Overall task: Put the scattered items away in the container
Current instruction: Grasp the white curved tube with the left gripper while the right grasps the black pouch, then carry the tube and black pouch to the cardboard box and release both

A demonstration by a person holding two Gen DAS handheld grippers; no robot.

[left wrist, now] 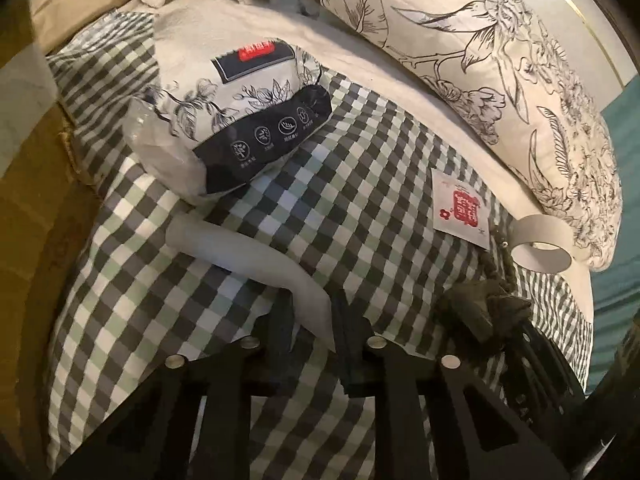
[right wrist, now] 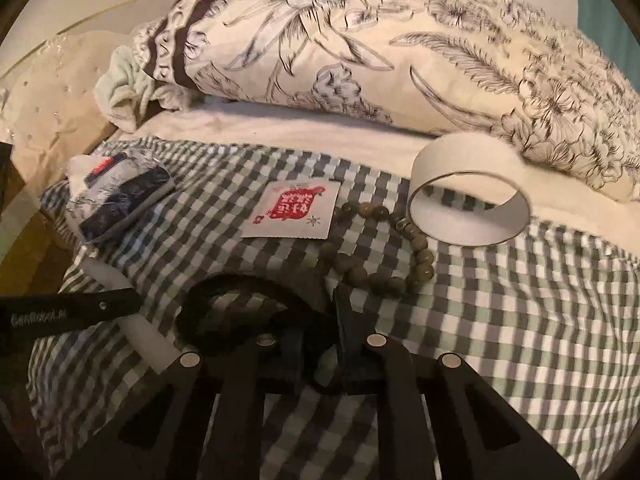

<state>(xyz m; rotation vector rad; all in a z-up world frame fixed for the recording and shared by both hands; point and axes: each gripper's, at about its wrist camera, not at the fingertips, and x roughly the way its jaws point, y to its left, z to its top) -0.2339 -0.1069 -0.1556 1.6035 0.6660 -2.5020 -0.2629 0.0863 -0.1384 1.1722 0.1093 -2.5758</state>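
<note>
Left hand-held gripper [left wrist: 316, 312] is pinching a white, smooth, slightly curved strip of plastic or paper [left wrist: 256, 256] between its dark fingers; the strip's near tip sits right in the gap, and the rest bends away up-left across the green, grey and white checked bedspread [left wrist: 360, 140]. Can't really tell what the strip is.

Right hand-held gripper [right wrist: 316, 344] has its fingers close together around the near side of a black braided cord loop [right wrist: 240, 304]. It looks like a pinch, but the contact spot is dark and partly hidden behind the finger, so not 100% sure.

Using the bedspread as the reference: the loop lies flat on its near part. Just beyond it is a round bracelet of matte olive-green beads [right wrist: 380, 248], touching a flat white square sachet with a red print [right wrist: 292, 212] on one side and almost against a white cardboard-looking tape ring [right wrist: 468, 204] standing on its edge on the other. Over at the bedspread's left edge is a soft tissue pack in crinkly clear wrap, floral with a dark band [left wrist: 248, 120]. Behind the bedspread lie a long cream pillow with inked flower drawings [right wrist: 400, 52] and a fluffy pale green towel [right wrist: 124, 84], half tucked behind the pillow.

No container shows up in either view.
</note>
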